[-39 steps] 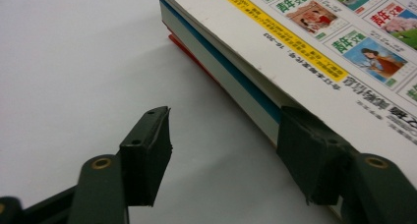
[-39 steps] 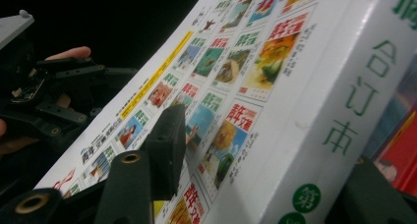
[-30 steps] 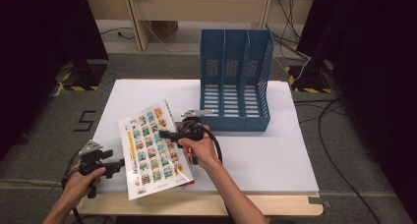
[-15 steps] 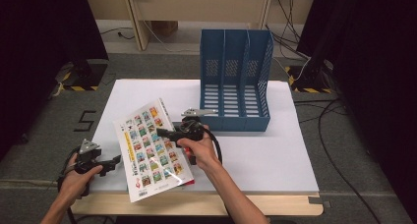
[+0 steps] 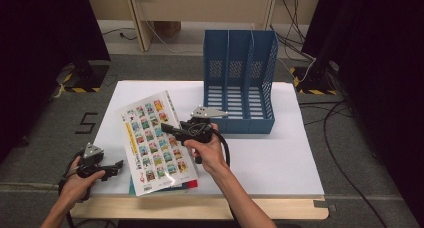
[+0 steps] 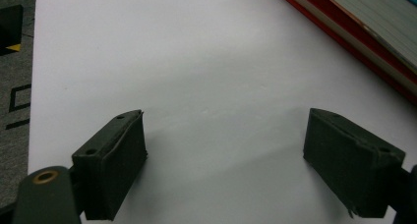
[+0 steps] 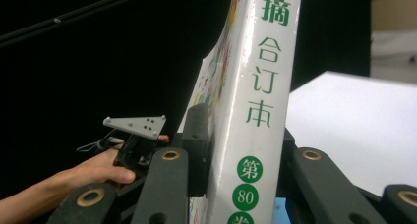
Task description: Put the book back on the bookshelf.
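A white book (image 5: 152, 143) with a grid of small colourful pictures on its cover is tilted up off the table, my right gripper (image 5: 165, 128) shut on its right edge. In the right gripper view the jaws clamp the book's white spine (image 7: 255, 86), which carries green characters. My left gripper (image 5: 119, 164) is open at the table's front left edge, just left of the book. In the left gripper view its jaws (image 6: 226, 170) stand wide apart over bare white tabletop. A blue three-slot file holder (image 5: 240, 88) stands upright at the back, behind the right hand.
Under the raised book lie more books (image 5: 170, 187), with red and teal edges showing; this stack (image 6: 364, 32) is at the upper right of the left gripper view. The white table (image 5: 280, 153) has bare room on its right side. Cables run over the floor at the right.
My left gripper has drawn back slightly toward the front left edge. The right gripper still holds the book, lifted at much the same tilt.
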Demonstrator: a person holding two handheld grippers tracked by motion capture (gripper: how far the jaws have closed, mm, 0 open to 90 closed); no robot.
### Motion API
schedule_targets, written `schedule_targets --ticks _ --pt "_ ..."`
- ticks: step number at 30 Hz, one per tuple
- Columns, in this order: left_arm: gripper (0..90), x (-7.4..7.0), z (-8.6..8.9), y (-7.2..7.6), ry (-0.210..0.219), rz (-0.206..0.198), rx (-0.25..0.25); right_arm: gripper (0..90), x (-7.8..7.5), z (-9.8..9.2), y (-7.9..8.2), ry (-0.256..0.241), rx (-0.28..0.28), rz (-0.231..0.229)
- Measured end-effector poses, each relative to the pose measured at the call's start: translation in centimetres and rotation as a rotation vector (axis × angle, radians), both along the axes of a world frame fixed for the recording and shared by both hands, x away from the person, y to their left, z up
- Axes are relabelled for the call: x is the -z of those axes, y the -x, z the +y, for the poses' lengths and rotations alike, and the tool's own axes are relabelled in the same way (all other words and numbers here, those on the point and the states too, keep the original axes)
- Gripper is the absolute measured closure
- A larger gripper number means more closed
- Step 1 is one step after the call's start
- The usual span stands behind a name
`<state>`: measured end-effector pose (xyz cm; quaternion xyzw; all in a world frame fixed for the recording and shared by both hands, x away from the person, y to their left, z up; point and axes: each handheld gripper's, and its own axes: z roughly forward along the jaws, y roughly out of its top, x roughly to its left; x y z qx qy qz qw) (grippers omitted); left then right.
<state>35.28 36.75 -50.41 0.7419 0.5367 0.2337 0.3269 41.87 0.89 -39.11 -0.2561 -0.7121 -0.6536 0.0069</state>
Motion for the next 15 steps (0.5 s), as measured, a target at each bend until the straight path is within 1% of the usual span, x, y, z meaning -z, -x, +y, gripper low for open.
schedule_targets --ticks 2,3,6,7,9,10,11,12,13,14,15 --pt "15.1 0.0 0.0 0.0 0.0 0.0 0.0 70.9 -0.4 -0.3 0.1 -0.018 0.012 -0.025" --pt "15.1 0.0 0.0 0.0 0.0 -0.001 0.0 70.9 -0.4 -0.3 0.1 -0.018 0.012 -0.025" --pt "15.1 0.0 0.0 0.0 0.001 -0.001 0.001 71.0 -1.6 -1.1 0.5 -0.045 0.042 -0.082" --pt "15.1 0.0 0.0 0.0 0.001 -0.001 0.001 71.0 -1.6 -1.1 0.5 -0.045 0.042 -0.082" --pt "15.0 0.0 0.0 0.0 0.0 -0.001 0.001 71.1 -2.1 -1.6 0.7 -0.058 0.049 -0.098" --pt "15.0 0.0 0.0 0.0 0.0 0.001 0.001 71.1 -2.6 -2.2 0.8 -0.062 0.06 -0.121" --pt "15.0 0.0 0.0 0.0 0.0 0.001 0.002 71.1 -2.6 -2.2 0.8 -0.062 0.06 -0.121" --pt "14.9 0.0 0.0 0.0 0.001 -0.001 0.001 71.1 -2.8 -2.4 0.8 -0.074 0.064 -0.119" --pt "14.9 0.0 0.0 0.0 0.002 -0.001 0.001 71.1 -3.2 -3.0 1.0 -0.085 0.075 -0.137" --pt "14.9 0.0 0.0 0.0 0.002 -0.001 0.001 71.1 -3.2 -3.0 1.0 -0.085 0.075 -0.137" --pt "14.9 0.0 0.0 0.0 0.001 -0.001 0.002 71.2 -3.5 -3.7 1.1 -0.093 0.09 -0.155"
